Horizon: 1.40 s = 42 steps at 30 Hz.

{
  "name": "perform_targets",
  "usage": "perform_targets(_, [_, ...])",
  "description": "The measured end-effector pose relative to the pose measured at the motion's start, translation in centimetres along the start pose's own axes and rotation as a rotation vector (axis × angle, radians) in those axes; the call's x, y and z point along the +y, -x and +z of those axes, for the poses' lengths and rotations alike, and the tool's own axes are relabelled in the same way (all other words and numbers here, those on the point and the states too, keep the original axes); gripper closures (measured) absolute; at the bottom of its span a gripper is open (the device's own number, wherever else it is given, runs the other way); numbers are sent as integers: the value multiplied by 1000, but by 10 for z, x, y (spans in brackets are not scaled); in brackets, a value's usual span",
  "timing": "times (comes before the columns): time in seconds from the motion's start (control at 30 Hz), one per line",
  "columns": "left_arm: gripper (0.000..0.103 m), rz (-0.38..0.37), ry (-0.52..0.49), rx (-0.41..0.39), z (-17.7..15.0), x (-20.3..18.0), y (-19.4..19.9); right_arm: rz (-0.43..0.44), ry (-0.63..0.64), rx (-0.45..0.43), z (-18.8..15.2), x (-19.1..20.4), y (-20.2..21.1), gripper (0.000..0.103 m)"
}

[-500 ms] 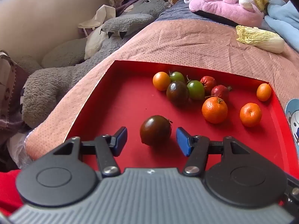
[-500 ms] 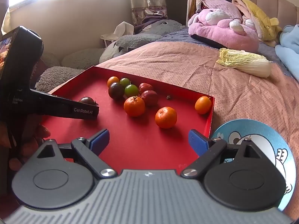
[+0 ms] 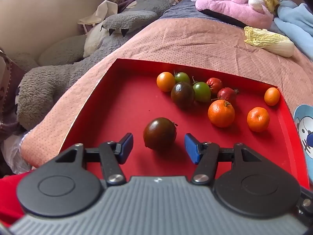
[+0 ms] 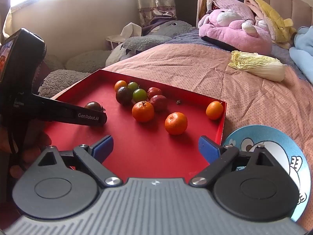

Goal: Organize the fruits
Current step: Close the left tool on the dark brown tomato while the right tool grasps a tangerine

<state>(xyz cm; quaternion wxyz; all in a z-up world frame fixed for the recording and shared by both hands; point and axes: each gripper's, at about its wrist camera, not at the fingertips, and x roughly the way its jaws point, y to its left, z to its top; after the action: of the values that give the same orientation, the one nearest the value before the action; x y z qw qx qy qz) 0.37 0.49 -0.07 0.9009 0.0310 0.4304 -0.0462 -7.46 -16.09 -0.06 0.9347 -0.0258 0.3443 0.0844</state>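
Observation:
A red tray (image 3: 125, 105) lies on the bed and holds several small fruits. A dark brown tomato (image 3: 159, 133) sits alone near the front, just ahead of my open left gripper (image 3: 158, 147), whose blue pads stand on either side of it without touching. Behind it are another dark tomato (image 3: 183, 94), two green tomatoes (image 3: 201, 91), red fruits (image 3: 227, 95) and oranges (image 3: 221, 113). My right gripper (image 4: 156, 146) is open and empty over the tray's front (image 4: 148, 152). The left gripper also shows in the right wrist view (image 4: 93, 115), next to the dark tomato (image 4: 93, 105).
A blue cartoon plate (image 4: 273, 152) lies right of the tray. A cabbage (image 4: 258, 68) rests on the pink bedspread (image 3: 195, 43) beyond. A pink plush (image 4: 234, 33), a grey plush (image 3: 58, 82) and a blue blanket (image 3: 297, 25) ring the bed.
The left gripper has edged slightly forward toward the lone dark tomato. The right gripper has barely moved.

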Motion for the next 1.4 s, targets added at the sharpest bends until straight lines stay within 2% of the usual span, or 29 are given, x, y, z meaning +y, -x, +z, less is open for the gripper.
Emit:
perform_targets(0.33, [42,-17,9,-6,0,2,2,1,-6,6,2,0,1,7])
perform_targets(0.5, [42,-49,39,-20,2,8,5,5,-4,6,2,-1,-4,7])
perform_targets(0.73, [42,-29,52,-24,-1,13,6,6,2,-2,11,-6,-19,7])
perform_targets(1.0, [42,-36,128,-13,-2,30,6,0,15,11,11,-10,-33,7])
perform_targets(1.2, [42,-52,105,2,-2,26,2,-10,19,31,7,-15,-43,8])
perform_targets(1.4, [42,-37,90,33,-2,19,-6,-27,21,46,12,-22,-54,12])
